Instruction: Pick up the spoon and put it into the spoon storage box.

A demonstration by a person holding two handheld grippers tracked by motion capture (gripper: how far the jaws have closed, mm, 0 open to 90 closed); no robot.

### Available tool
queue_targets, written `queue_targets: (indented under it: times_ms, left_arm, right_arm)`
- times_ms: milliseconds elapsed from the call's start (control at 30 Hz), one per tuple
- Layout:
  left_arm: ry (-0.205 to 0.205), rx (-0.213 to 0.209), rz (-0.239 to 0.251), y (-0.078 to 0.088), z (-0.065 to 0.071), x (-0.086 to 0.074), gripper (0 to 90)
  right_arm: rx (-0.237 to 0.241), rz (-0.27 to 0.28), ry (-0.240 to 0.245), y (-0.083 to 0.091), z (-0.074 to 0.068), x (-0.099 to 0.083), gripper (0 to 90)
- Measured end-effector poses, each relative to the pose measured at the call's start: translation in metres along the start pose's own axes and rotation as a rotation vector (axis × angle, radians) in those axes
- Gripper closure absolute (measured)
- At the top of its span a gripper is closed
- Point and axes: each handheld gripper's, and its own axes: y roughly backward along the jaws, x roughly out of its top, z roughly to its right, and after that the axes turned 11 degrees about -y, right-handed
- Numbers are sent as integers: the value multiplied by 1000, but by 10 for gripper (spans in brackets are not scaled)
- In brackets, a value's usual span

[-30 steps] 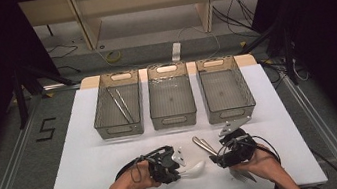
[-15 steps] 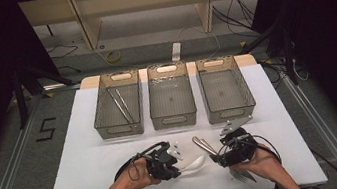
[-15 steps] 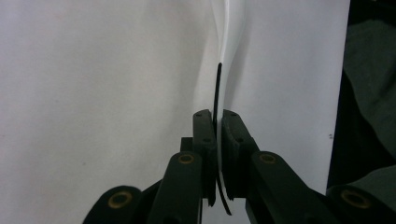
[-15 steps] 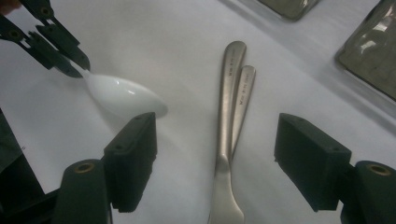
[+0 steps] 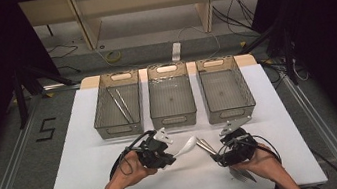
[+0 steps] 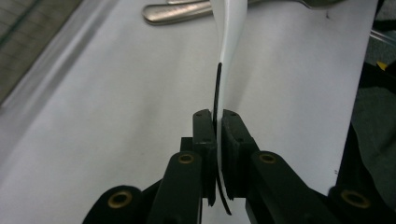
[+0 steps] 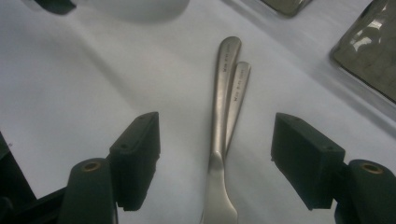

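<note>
left gripper: clamped on white spoon, near-centre of table, lifted | right gripper: jaws spread, closing slightly, straddling 2 metal handles lying just right of spoon

1. Three bins stand in a row on one table.
2. Two thin metal sticks lie in the left bin.
3. One white spoon.
4. Two metal handles lie side by side, touching.
5. Two grippers.
</note>
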Motion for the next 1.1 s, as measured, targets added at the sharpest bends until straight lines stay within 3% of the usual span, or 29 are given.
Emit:
queue_targets:
  times_ms: [100, 700, 1100]
  left_arm:
    - [37, 37, 26, 9, -7, 0, 852]
    - [176, 159, 130, 43, -49, -3, 852]
    - [244, 201, 114, 49, -84, 12, 852]
  right_arm:
    - [-3, 0, 5, -1, 1, 1, 361]
    - [20, -3, 34, -3, 2, 9, 468]
    - [43, -6, 44, -7, 4, 14, 485]
